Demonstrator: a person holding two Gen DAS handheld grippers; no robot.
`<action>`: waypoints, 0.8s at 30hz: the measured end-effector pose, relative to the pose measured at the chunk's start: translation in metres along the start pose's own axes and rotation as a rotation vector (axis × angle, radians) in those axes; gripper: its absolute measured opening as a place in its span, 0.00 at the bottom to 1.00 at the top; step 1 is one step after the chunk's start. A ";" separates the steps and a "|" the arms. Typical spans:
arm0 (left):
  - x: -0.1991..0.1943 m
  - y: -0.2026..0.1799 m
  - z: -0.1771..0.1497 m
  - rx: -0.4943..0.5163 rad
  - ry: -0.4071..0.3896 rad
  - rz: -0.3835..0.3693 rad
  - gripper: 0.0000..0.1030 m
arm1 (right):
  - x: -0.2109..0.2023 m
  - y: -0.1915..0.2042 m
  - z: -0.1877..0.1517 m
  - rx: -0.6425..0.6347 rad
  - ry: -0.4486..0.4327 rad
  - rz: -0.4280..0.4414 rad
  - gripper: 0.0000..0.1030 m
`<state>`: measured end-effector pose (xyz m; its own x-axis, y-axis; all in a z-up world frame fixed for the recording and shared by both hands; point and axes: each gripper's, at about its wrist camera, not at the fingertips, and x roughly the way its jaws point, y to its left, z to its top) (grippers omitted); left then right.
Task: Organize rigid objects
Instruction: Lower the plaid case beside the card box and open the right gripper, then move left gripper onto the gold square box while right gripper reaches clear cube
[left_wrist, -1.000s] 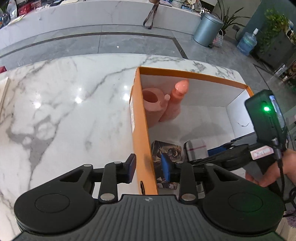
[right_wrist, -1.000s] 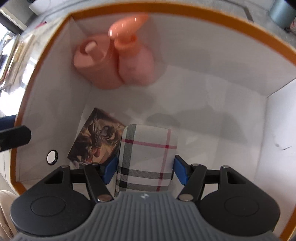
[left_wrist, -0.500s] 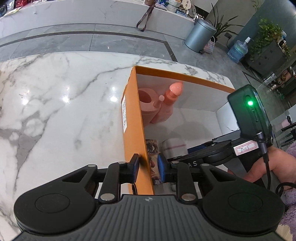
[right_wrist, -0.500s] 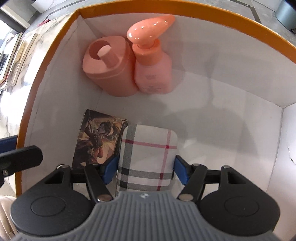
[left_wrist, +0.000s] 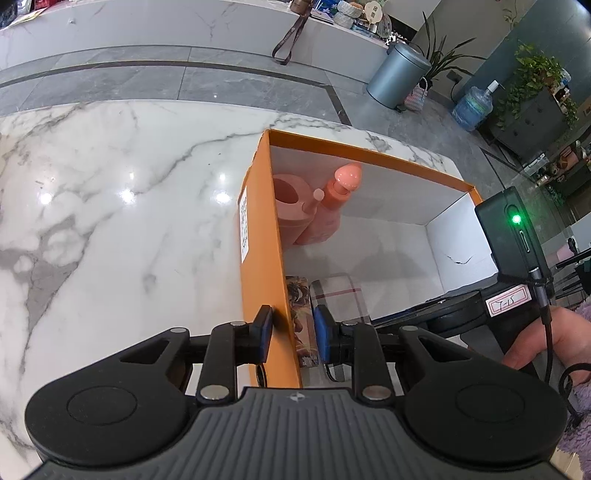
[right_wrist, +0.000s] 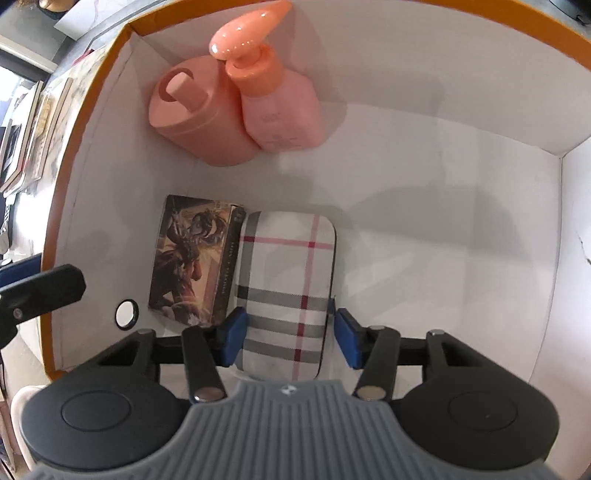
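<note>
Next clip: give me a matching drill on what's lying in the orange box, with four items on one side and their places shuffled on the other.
Things:
1. pump bottle
2. plaid case
3. picture box
4. round pink container

Places:
A. between the fingers of the right gripper
B. far corner of the orange box
C. at the far wall, beside the round pink container
D. flat on the floor, alongside the plaid case

Pairs: 1-C, 2-A, 3-D, 4-B

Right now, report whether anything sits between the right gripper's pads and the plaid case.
Nothing visible does. The right gripper, whose jaws have just been closing, straddles the plaid case; the card box lies beside the case, outside the jaws.
</note>
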<state>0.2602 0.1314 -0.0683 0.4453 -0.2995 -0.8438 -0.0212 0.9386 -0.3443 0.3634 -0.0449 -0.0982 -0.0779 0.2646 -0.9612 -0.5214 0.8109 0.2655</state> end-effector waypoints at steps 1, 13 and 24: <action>0.000 0.000 0.000 -0.001 0.000 -0.001 0.27 | -0.001 0.000 -0.001 0.005 -0.006 0.000 0.51; -0.001 -0.003 -0.002 -0.001 -0.008 0.016 0.26 | -0.005 0.002 -0.022 0.070 -0.043 -0.006 0.48; -0.054 -0.023 -0.022 0.022 -0.179 0.051 0.26 | -0.060 0.004 -0.044 0.016 -0.203 -0.005 0.46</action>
<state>0.2169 0.1226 -0.0243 0.5960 -0.2178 -0.7728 -0.0290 0.9560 -0.2919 0.3287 -0.0807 -0.0423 0.0988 0.3591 -0.9280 -0.5073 0.8205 0.2635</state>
